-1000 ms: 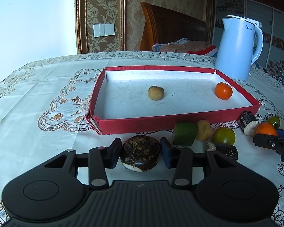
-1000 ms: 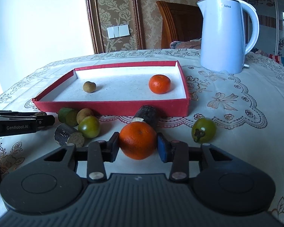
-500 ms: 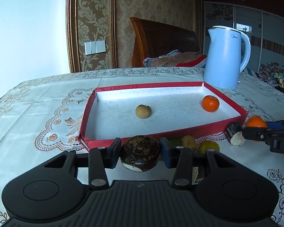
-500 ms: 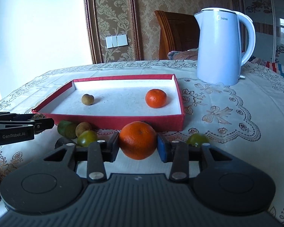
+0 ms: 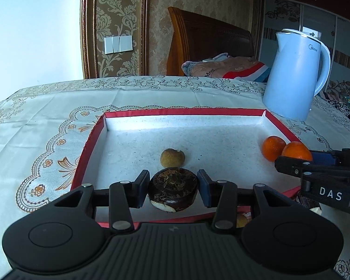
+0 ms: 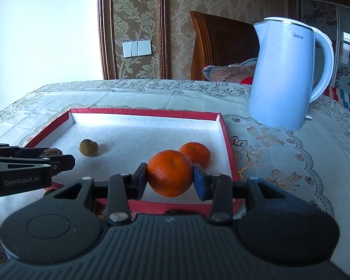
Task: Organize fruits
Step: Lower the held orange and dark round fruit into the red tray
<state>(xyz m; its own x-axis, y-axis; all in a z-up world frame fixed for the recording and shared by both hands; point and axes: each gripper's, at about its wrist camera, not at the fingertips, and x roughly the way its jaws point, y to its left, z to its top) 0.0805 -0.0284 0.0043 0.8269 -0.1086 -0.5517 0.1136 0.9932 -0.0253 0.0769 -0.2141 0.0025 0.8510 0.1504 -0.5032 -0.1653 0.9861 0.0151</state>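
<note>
A red tray [image 5: 184,112] with a white floor lies on the tablecloth; it also shows in the right wrist view [image 6: 228,144]. My left gripper [image 5: 173,190] is shut on a dark brown round fruit [image 5: 172,190] and holds it over the tray's near part. A small tan fruit [image 5: 172,158] lies just beyond it. My right gripper [image 6: 170,179] is shut on an orange [image 6: 170,172], held over the tray's near right part, close to a second orange [image 6: 194,154] lying in the tray. The right gripper also shows in the left wrist view [image 5: 319,170].
A light blue electric kettle [image 6: 284,74] stands behind the tray on the right. More fruit pieces [image 5: 241,219] lie on the cloth in front of the tray, mostly hidden by the grippers. A wooden chair [image 5: 207,39] with folded cloth stands behind the table.
Both grippers have risen and moved forward from the cloth in front of the tray to over the tray's near part, each keeping its fruit.
</note>
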